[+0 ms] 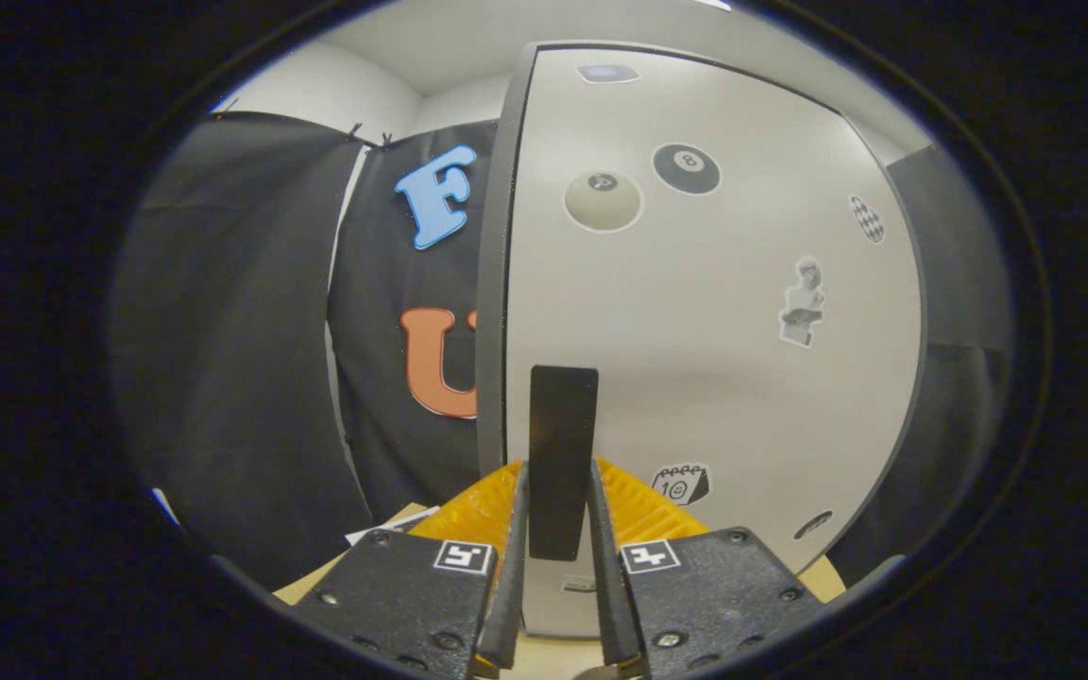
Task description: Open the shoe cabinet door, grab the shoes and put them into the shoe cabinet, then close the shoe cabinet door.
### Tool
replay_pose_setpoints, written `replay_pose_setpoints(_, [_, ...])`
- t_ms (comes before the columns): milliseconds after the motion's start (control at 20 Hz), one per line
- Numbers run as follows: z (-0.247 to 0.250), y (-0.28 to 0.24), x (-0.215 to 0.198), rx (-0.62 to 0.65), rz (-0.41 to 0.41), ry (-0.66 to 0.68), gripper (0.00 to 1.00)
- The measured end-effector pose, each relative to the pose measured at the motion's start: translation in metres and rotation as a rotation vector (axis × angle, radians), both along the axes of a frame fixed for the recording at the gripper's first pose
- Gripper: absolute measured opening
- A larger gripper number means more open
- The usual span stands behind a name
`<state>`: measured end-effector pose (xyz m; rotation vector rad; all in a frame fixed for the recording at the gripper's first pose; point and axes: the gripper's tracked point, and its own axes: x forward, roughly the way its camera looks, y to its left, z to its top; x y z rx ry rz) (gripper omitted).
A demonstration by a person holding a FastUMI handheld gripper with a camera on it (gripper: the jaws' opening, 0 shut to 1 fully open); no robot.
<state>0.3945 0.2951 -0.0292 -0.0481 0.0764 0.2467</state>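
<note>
The shoe cabinet's white door (742, 378), dotted with stickers, stands right in front of me. A black upright handle (563, 444) sits near the door's left edge. My gripper (558, 515) is shut on this handle, with the two yellow-padded fingers (514, 529) pressing on its lower part from both sides. The door's dark left edge (492, 283) shows a little, so the door looks slightly ajar or seen at an angle. No shoes are seen here.
A light wooden surface (544, 656) lies under the fingers. Some white paper (393, 524) lies on it to the left. Black cloth wall (232, 359) hangs to the left of the cabinet, and a dark panel (960, 283) stands to its right.
</note>
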Motion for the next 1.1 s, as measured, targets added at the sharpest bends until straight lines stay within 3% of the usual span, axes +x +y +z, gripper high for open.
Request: replay_pose_setpoints(1100, [0.000, -0.015, -0.018, 0.018, 0.059, 0.024, 0.27])
